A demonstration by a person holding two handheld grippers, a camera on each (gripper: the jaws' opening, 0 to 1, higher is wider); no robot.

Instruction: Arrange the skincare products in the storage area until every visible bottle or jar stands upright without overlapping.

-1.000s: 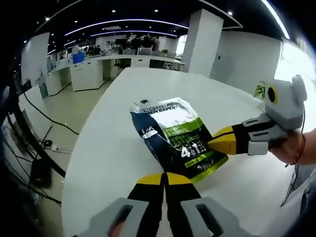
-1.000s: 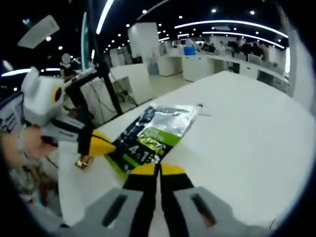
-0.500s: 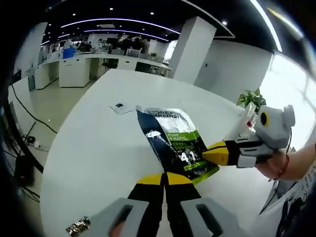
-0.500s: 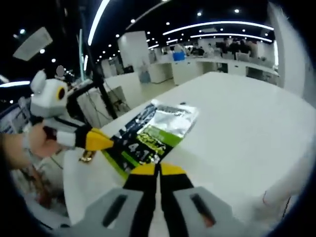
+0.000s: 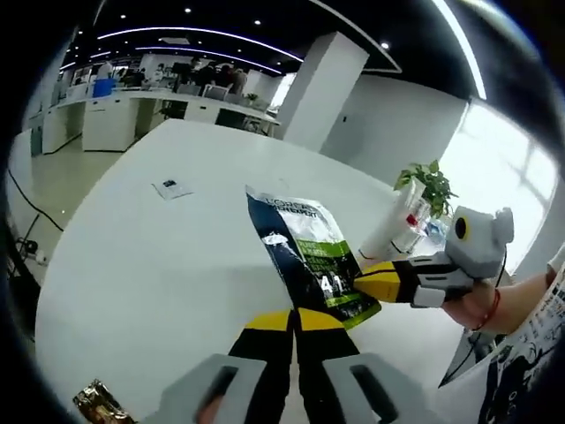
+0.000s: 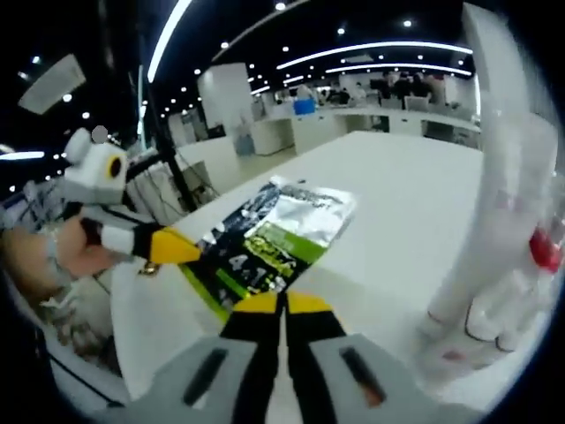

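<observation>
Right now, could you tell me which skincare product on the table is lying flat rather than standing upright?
The dark L'Oreal pouch with the green panel lies flat; the pale bottles beside it stand upright.

Left tool [image 5: 294,320] with yellow-tipped black jaws on grey mounts, right tool [image 6: 282,303] alike, white-grey housing behind, red cord [image 5: 491,305] round the right wrist
</observation>
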